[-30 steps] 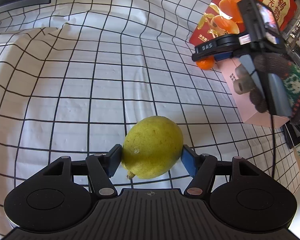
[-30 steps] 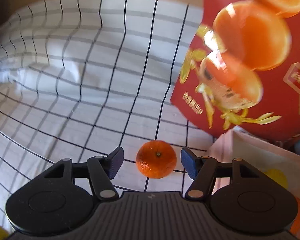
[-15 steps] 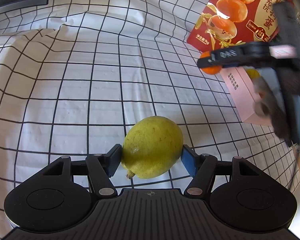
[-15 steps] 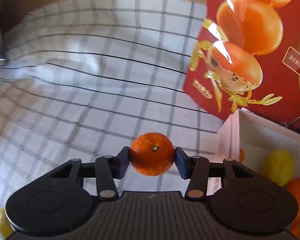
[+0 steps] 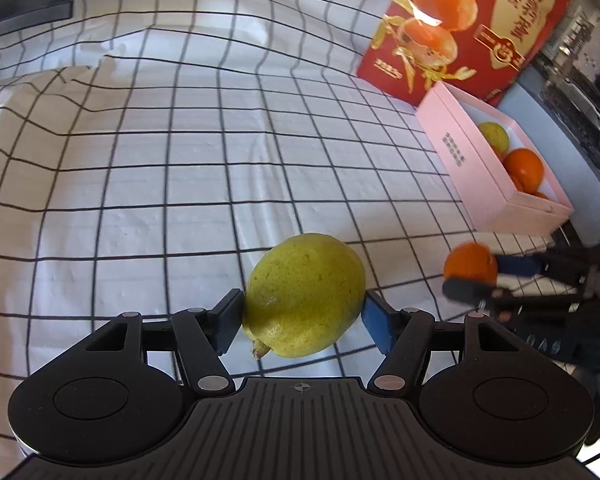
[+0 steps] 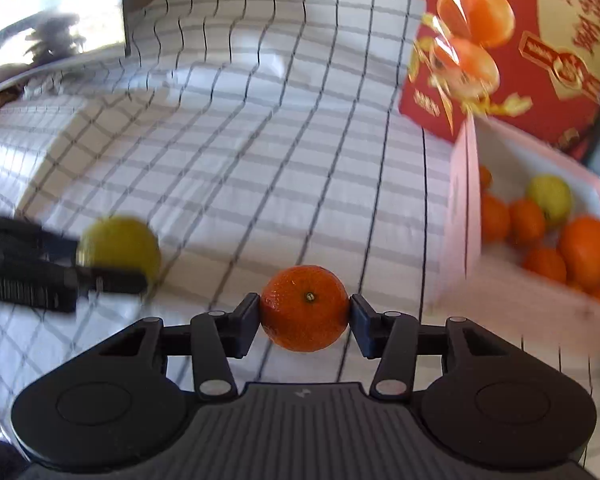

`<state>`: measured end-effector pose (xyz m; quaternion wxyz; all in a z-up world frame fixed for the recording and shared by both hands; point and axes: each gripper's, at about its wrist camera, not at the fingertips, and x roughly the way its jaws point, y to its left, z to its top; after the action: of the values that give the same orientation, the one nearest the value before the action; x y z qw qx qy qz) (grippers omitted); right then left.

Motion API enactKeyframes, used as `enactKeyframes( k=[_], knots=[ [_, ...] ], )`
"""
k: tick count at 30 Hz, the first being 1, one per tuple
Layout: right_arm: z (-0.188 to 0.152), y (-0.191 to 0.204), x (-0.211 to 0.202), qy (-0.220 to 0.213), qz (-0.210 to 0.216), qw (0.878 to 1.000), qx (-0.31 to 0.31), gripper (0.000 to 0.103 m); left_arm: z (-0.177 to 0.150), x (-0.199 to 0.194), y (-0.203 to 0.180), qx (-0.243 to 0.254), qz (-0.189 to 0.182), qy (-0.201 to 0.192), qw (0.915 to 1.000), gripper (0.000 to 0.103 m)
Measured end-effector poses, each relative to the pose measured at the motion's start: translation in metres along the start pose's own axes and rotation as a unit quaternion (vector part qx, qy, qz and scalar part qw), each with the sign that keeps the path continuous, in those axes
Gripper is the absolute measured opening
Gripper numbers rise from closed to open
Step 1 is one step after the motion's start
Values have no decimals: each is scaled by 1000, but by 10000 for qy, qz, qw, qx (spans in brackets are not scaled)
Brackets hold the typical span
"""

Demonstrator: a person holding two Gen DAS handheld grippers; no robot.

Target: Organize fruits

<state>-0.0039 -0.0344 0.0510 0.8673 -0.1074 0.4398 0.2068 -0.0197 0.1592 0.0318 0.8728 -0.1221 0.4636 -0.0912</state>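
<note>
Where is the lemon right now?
The lemon sits clamped in the left claw above the checked cloth; the right wrist view shows it at left, away from the pink box.

The right gripper [image 6: 305,308] squeezes a small orange [image 6: 304,307] above the checked cloth [image 6: 260,128]. At the cloth's right edge sits a pink box [image 6: 460,216] with oranges and a lemon inside. On the left, the left gripper [image 6: 66,270] holds a lemon [image 6: 120,246].
</note>
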Motion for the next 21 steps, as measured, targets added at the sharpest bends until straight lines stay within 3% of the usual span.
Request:
enactKeyframes(
  k=[3,8,10,21],
  knots=[
    [-18,-6,-1,156,-15,9995,284,48,-1,1,-6,157,-39,40,9999,70],
    [-26,-7,-6,49,-81,9984,565,50,2,4,-9,232,-11,25,9997,70],
    [-30,-7,-4,65,-136,9977,668,63,4,5,-7,178,-26,24,9998,70],
    [-37,-6,8,-65,-374,9969,695,75,4,14,-12,271,-79,171,9995,69]
  ],
)
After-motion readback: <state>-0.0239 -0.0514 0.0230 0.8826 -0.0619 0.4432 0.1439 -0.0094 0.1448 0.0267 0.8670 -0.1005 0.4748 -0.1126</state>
